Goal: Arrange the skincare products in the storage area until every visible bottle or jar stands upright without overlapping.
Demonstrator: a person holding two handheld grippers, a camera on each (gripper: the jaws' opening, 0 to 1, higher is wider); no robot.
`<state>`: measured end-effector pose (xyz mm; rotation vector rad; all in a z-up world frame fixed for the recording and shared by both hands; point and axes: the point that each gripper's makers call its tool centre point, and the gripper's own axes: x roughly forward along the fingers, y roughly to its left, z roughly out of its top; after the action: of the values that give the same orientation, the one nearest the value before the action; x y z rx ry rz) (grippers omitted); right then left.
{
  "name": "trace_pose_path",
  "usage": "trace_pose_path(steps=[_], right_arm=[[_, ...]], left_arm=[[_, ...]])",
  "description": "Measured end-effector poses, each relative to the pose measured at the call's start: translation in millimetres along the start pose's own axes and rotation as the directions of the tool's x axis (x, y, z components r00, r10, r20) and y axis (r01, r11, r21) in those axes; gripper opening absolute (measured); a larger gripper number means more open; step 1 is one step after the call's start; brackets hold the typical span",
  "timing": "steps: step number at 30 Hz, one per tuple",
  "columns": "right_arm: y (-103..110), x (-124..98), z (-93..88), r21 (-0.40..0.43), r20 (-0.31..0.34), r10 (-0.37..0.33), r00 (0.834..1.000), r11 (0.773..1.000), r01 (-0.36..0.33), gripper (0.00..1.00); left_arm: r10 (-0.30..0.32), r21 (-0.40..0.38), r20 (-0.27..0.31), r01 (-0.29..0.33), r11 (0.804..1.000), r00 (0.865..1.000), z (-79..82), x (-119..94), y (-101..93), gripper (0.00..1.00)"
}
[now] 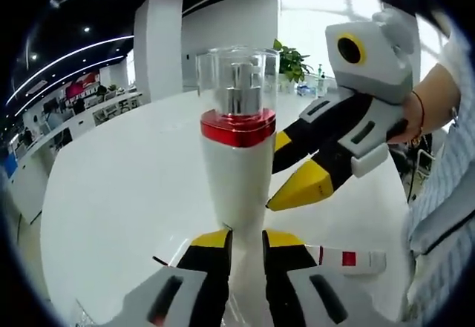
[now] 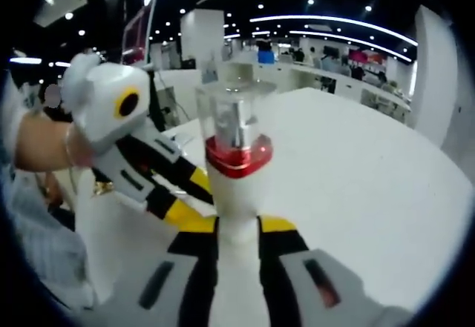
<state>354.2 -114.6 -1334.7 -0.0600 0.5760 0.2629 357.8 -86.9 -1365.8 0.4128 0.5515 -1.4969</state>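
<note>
Both tools, left [image 1: 246, 239] and right [image 2: 238, 227], clamp the unlabelled white bottle [image 1: 236, 179].

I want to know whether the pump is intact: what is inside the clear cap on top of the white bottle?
Inside the clear cap a silvery pump head stands above the red collar of the white bottle. Its nozzle opening is too blurred to make out.

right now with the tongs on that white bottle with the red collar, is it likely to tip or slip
The white bottle is tall and tapers narrow toward the bottom, so it probably tips easily if nudged high. Its glossy surface looks slippery, so the left tongs may slide on it. The clear cap looks like rigid plastic, possibly loose if pushed.
</note>
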Motion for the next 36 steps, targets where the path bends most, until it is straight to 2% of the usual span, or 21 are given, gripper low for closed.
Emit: trace_pose_path(steps=[5,11,15,19,21,24,26,28,31,32,34,36], right_arm=[[4.5,-4.6,-5.0,0.005,-0.019,0.01,1.0,1.0,-0.009,0.23],[16.9,-12.7,-7.3,-0.022,-0.03,0.033,0.999,0.999,-0.034,0.25],[32.8,-17.6,-0.9,-0.089,-0.013,0.059,0.998,0.994,-0.06,0.25],[54.9,-22.0,12.6,-0.13,0.027,0.109,0.994,0.986,-0.104,0.26],[62.5,-22.1,17.4,-0.161,0.032,0.121,0.992,0.98,-0.114,0.27],[79.8,-20.7,27.9,-0.273,0.019,0.149,0.989,0.952,-0.138,0.27],[93.7,-19.3,39.2,-0.319,0.027,0.184,0.983,0.933,-0.166,0.28],[107.0,-16.8,50.7,-0.348,0.029,0.225,0.974,0.915,-0.201,0.29],[114.0,-10.9,64.5,-0.361,0.031,0.237,0.971,0.909,-0.21,0.3],[118.2,-5.3,72.0,-0.376,0.026,0.255,0.967,0.899,-0.226,0.3],[121.8,1.2,77.0,-0.391,0.011,0.27,0.963,0.887,-0.244,0.31],[124.5,9.9,81.5,-0.431,-0.023,0.276,0.961,0.865,-0.258,0.31]], left_arm=[[0.015,-0.003,0.014,-0.015,1.0,1.0,0.0,-12.7,5.7,0.19],[0.058,-0.064,0.053,-0.054,0.996,0.997,-0.3,-39.2,15.6,0.19],[0.11,-0.09,0.029,-0.107,0.99,0.994,-13.1,-62.1,25.7,0.19],[0.168,-0.107,0.023,-0.165,0.98,0.985,-27.0,-88.2,37.5,0.19],[0.207,-0.113,0.002,-0.205,0.972,0.978,-38.5,-99.8,45.5,0.19],[0.267,-0.139,-0.015,-0.266,0.954,0.964,-51.6,-116.1,56.7,0.19],[0.293,-0.152,-0.015,-0.292,0.944,0.956,-58.9,-126.5,61.1,0.19],[0.315,-0.168,-0.02,-0.314,0.935,0.949,-66.6,-134.1,65.1,0.19],[0.341,-0.192,-0.027,-0.339,0.921,0.94,-77.3,-145.0,69.9,0.19],[0.349,-0.203,-0.026,-0.347,0.916,0.937,-80.6,-149.1,71.5,0.19],[0.369,-0.227,-0.024,-0.364,0.903,0.929,-85.6,-155.7,74.9,0.19],[0.383,-0.243,-0.019,-0.376,0.894,0.924,-89.0,-160.1,77.5,0.19]])
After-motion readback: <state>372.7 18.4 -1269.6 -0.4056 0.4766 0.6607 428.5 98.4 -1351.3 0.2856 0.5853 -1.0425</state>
